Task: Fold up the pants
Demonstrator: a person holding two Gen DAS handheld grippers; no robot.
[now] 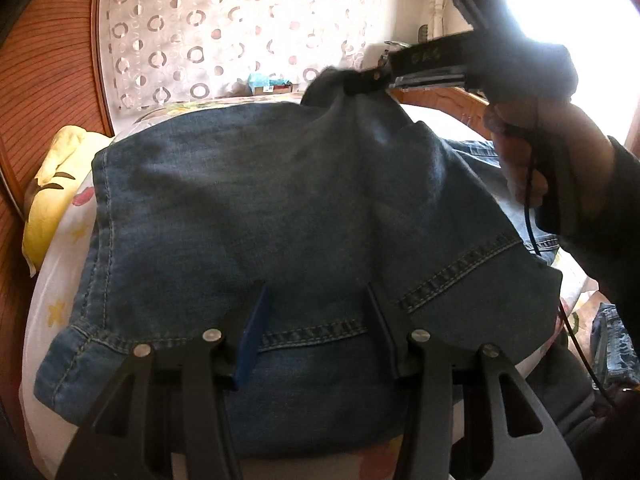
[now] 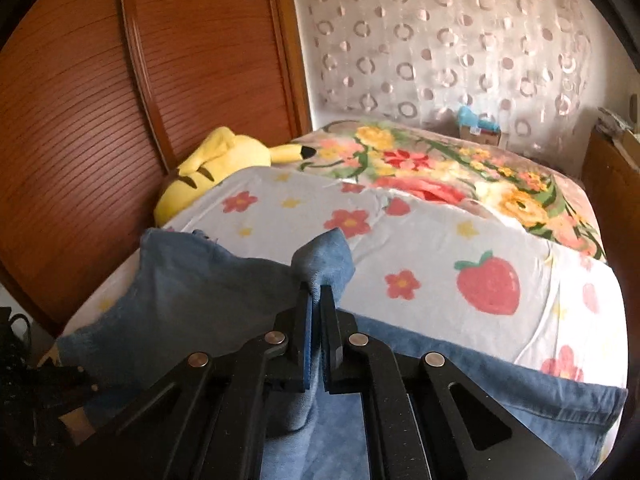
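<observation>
Right gripper (image 2: 316, 292) is clamped tight on a bunched fold of the jeans (image 2: 192, 280), blue pads pressed together with a tuft of denim poking up past the fingertips. From the left wrist view that same gripper (image 1: 370, 80) reaches in from the right at the far edge of the cloth, a hand (image 1: 536, 148) wrapped around its handle and a thin black cable (image 1: 530, 208) hanging below it. There's pale lettering on the gripper's black body, but it's too blurred to read.

Left gripper (image 1: 316, 300) sits low at the near side of the jeans (image 1: 260, 208), jaws standing apart over the denim; whether the pads press on the cloth can't be told from here.

The jeans lie spread on the bed, the stitched seams near the left gripper. In the left wrist view they run longways from near to far, the far edge lifted into a peak where the right gripper pinches it. No tag or brand patch shows.

Under the denim is a white sheet (image 2: 440, 248) printed with strawberries, red flowers and yellow stars. Beyond it lies a floral blanket (image 2: 460, 168), and a yellow plush toy (image 2: 216, 168) is tucked against the slatted wooden doors (image 2: 100, 100).
</observation>
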